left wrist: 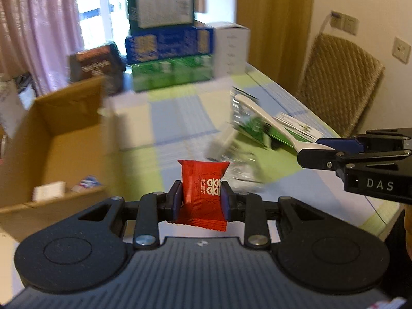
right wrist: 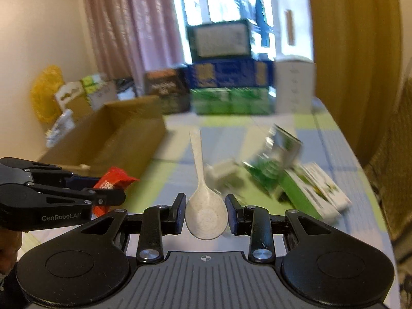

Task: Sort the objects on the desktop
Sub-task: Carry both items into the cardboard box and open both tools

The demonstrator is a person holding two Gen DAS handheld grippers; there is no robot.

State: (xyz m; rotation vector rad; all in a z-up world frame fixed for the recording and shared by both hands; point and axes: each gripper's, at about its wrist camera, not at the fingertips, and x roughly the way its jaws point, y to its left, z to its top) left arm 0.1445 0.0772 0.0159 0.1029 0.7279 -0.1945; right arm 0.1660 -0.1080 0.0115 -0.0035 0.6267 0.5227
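Note:
In the left wrist view, my left gripper (left wrist: 202,194) is shut on a red candy packet (left wrist: 203,177) with white print, held upright above the table. At the right edge, my right gripper (left wrist: 312,149) holds a white spoon (left wrist: 265,118) whose handle points away over the table. The right wrist view shows my right gripper (right wrist: 206,207) clamped on the bowl of the speckled white spoon (right wrist: 206,213). There the left gripper (right wrist: 108,193) reaches in from the left with the red packet (right wrist: 113,179).
An open cardboard box (left wrist: 64,134) (right wrist: 121,134) with a few small items stands at the left. Green-and-white packets (left wrist: 285,128) (right wrist: 309,190) and a silvery wrapper (left wrist: 231,152) lie on the checked tablecloth (left wrist: 175,118). Stacked cartons (left wrist: 170,43) line the far edge; a wicker chair (left wrist: 342,77) stands right.

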